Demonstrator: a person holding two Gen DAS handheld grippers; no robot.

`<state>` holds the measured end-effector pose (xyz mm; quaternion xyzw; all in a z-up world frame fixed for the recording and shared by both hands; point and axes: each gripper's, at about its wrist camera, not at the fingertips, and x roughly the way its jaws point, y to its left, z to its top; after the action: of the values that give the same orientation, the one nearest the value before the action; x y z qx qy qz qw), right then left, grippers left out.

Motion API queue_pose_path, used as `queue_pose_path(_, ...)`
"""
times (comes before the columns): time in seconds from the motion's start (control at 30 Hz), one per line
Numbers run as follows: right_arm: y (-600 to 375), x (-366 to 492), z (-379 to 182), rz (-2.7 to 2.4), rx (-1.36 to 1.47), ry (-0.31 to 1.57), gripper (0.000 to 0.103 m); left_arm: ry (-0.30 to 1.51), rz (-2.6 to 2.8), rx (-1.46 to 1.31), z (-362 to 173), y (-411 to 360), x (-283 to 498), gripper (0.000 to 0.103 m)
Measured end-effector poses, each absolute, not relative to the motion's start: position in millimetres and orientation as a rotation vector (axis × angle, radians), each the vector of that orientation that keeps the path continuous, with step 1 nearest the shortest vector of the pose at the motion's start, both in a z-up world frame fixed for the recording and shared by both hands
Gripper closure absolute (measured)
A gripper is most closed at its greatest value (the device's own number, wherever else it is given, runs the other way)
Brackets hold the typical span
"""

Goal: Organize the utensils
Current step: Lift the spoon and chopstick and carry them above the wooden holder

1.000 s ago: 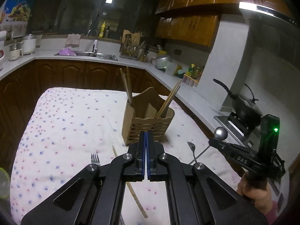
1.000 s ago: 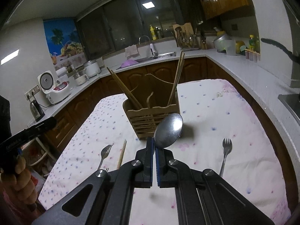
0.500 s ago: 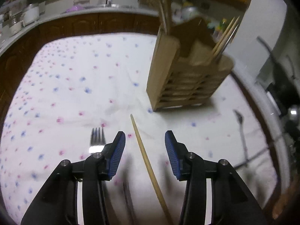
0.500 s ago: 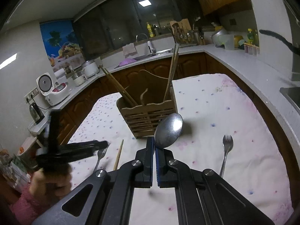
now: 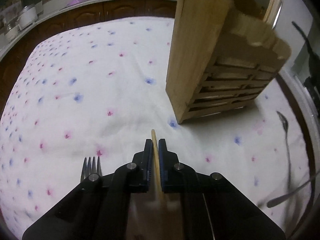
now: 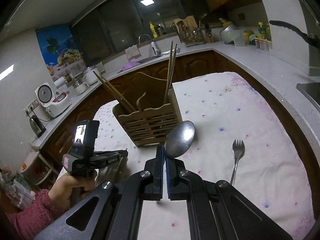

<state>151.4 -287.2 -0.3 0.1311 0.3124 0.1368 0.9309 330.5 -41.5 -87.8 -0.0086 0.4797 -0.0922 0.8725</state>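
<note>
My left gripper (image 5: 154,146), apart 0.5 s ago, has clamped on the chopstick (image 5: 153,140). Right gripper (image 6: 165,152) stays clamped on the spoon (image 6: 181,139). Both go to the holder (image 6: 148,122) next.

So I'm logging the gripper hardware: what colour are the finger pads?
Blue, on black bodies; clearest on the left gripper pads in the left wrist view.

- You find no text, brand or number that can be read in either wrist view.
- To the left of your right gripper (image 6: 165,156), the red-and-white label (image 6: 67,162) on the left gripper (image 6: 112,156) is too blurred to read.
- The bottle labels on the far counter are too small.
</note>
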Motion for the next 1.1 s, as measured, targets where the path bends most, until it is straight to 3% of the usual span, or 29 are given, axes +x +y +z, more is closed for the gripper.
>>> queue_pose_path(0.53,-271,140,27,0.309,0.226,0.579,0.101,0.683,-0.331,-0.193,29,-2,223,0.099)
queue_pose_path(1.1,-264,140,48,0.320,0.190,0.525,0.101,0.547,-0.345,-0.207,78,8,192,0.099)
